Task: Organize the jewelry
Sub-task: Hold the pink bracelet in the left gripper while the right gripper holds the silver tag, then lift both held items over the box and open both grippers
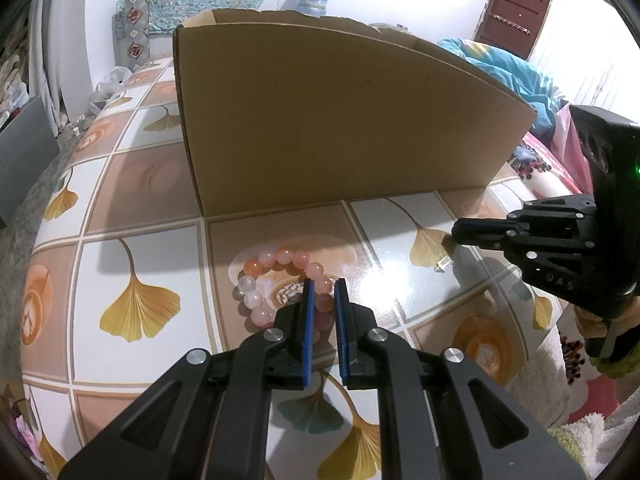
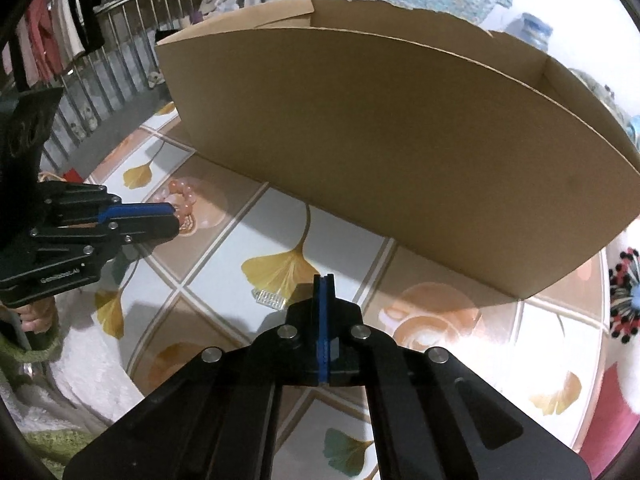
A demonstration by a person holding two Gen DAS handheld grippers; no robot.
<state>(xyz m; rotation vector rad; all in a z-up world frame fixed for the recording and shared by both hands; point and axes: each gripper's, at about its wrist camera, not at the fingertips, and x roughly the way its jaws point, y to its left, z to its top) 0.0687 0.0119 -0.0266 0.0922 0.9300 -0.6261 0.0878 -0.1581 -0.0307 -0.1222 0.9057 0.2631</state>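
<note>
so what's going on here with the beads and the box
A person holds a gripper in each hand over a tiled tabletop in front of a cardboard box. The left gripper is closed around one side of a pink bead bracelet lying on the table. The right gripper is shut, empty, just beside a small clear hair clip. Both pieces are outside the box.

a bracelet (image 1: 280, 288) of round pink and pale beads lies flat in a ring on the counter (image 1: 160, 264), in front of the box (image 1: 340, 120). a small clear glittery clip (image 2: 269, 301) lies flat on a yellow leaf print, well apart from the bracelet.
</note>
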